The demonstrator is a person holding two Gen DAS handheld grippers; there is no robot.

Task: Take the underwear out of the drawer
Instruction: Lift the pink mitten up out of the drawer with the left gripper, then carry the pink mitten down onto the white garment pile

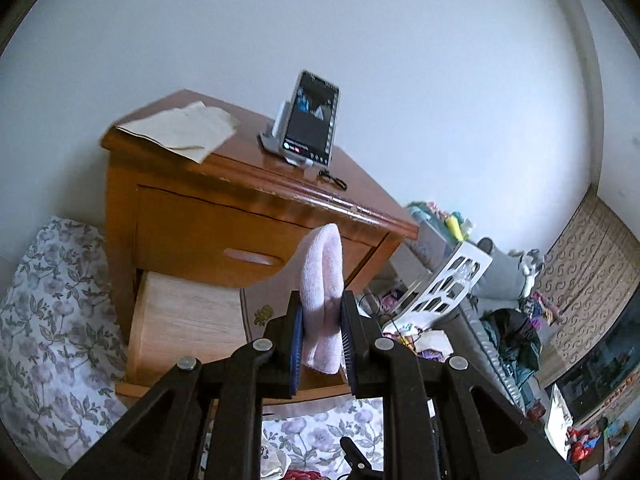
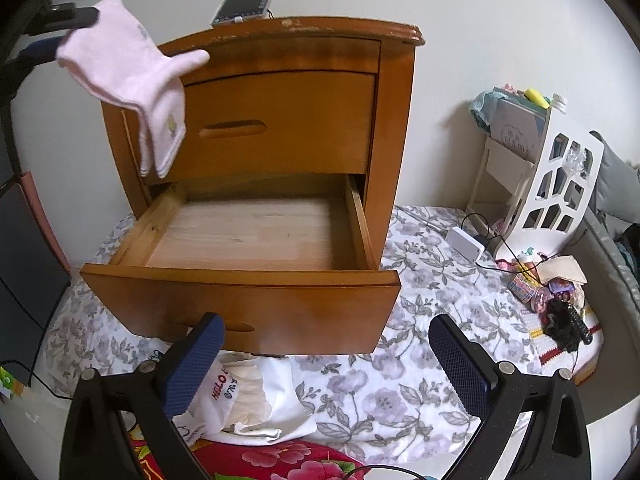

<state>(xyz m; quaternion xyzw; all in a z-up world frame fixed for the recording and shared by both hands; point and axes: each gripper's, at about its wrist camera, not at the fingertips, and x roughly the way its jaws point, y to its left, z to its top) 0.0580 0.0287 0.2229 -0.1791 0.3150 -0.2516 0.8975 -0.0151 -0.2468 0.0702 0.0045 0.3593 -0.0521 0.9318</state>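
My left gripper (image 1: 321, 316) is shut on pale pink underwear (image 1: 322, 300), held up in the air in front of the wooden nightstand (image 1: 192, 216). In the right wrist view the same pink underwear (image 2: 132, 80) hangs at the upper left, clamped by the left gripper (image 2: 66, 28), above and left of the pulled-out bottom drawer (image 2: 248, 296). The drawer's bare wooden floor shows nothing inside. My right gripper (image 2: 326, 344) stands open low in front of the drawer's face, nothing between its fingers. White garments (image 2: 248, 400) lie on the bed under its left finger.
A phone on a stand (image 1: 308, 120) and a folded cloth (image 1: 180, 128) sit on the nightstand top. The nightstand stands on a floral bedsheet (image 2: 432, 304). A white cut-out rack (image 2: 552, 188), a white box with cables (image 2: 466, 244) and small clutter (image 2: 556, 300) lie to the right.
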